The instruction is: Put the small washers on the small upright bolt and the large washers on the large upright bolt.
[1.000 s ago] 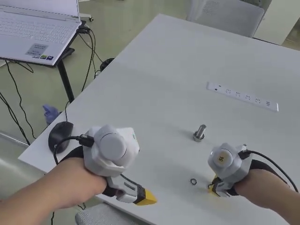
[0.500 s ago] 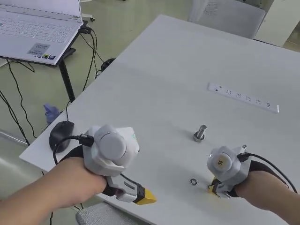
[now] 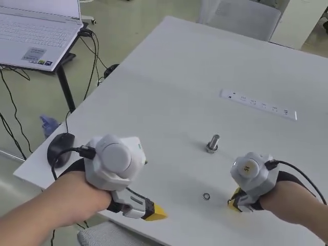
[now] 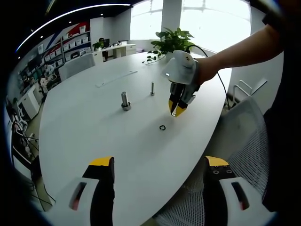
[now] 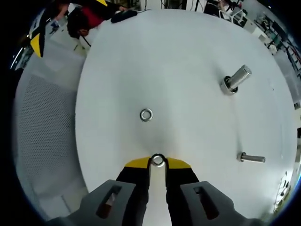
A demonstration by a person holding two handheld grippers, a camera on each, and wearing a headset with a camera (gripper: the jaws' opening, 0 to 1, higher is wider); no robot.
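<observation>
My right gripper [image 5: 158, 165] is shut on a small metal washer [image 5: 158, 160], held just above the white table near its front edge. A second washer [image 5: 146, 114] [image 3: 206, 196] lies flat on the table a little ahead of the right gripper [image 3: 234, 203]. The large upright bolt [image 5: 237, 77] [image 3: 212, 143] stands farther back. The small upright bolt [image 5: 251, 158] [image 4: 152, 88] is off to the right gripper's side. My left gripper [image 4: 159, 162] [image 3: 154, 211] hovers open and holds nothing at the table's front left edge, pointing at the loose washer [image 4: 162, 127].
A white power strip [image 3: 259, 104] lies at the back of the table [image 3: 174, 82]. A black mouse [image 3: 57, 148] sits at the table's left corner, and a laptop [image 3: 36, 31] is on a stand beyond it. A mesh chair [image 5: 44, 136] stands under the front edge.
The head view has shifted slightly. My right gripper, still holding the washer, has edged a little to the right, away from the loose washer. The left gripper has stayed in place.
</observation>
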